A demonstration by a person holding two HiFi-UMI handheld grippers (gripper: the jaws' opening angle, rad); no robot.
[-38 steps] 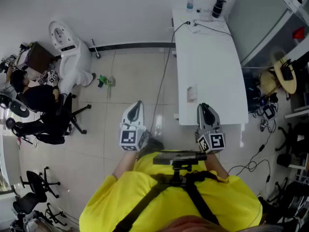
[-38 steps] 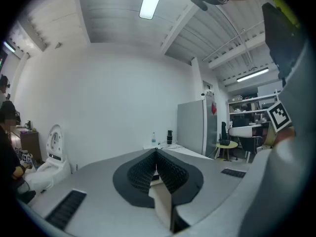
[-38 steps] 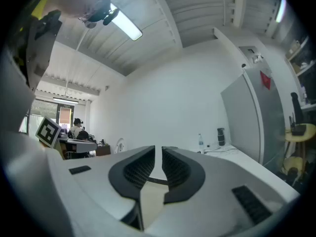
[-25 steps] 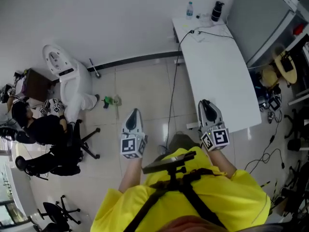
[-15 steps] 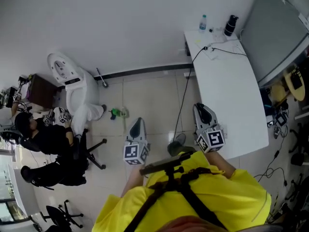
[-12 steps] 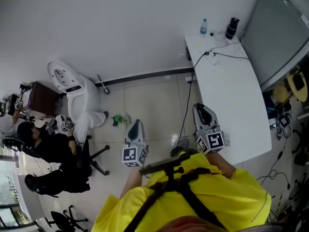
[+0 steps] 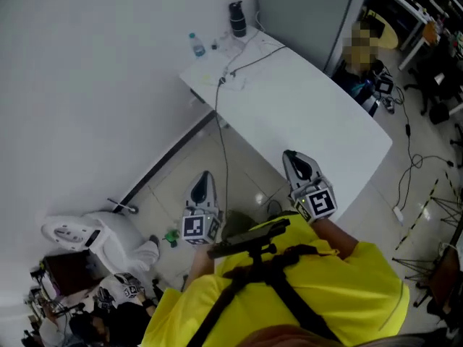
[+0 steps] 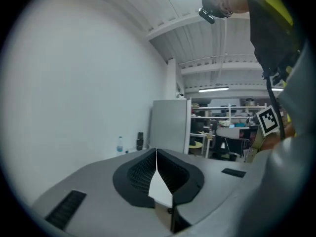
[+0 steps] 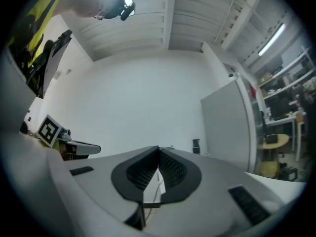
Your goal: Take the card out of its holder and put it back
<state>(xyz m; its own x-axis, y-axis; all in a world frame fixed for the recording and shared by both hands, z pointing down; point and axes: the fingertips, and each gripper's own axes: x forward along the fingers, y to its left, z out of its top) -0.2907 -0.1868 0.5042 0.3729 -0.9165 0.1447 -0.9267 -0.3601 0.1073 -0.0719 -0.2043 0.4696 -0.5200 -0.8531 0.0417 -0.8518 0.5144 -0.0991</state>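
No card or card holder can be made out in any current view. In the head view the white table (image 7: 304, 107) runs diagonally ahead of me. My left gripper (image 7: 203, 178) hangs over the floor left of the table, shut and empty. My right gripper (image 7: 295, 157) hovers above the table's near edge. Its jaws are closing together with nothing between them. In the left gripper view the left gripper (image 8: 156, 154) has its pads meeting in a thin line. The right gripper (image 9: 159, 152) looks the same in the right gripper view.
A water bottle (image 7: 194, 45), a black flask (image 7: 236, 19) and a cable (image 7: 242, 65) sit at the table's far end. A grey partition (image 7: 304, 6) stands behind the table. A white machine (image 7: 87, 237) is on the floor at lower left. A person (image 7: 362, 38) is at the far right.
The head view has swung, so the table now lies diagonally and the white machine has dropped to the lower left. Both grippers stay in front of my body.
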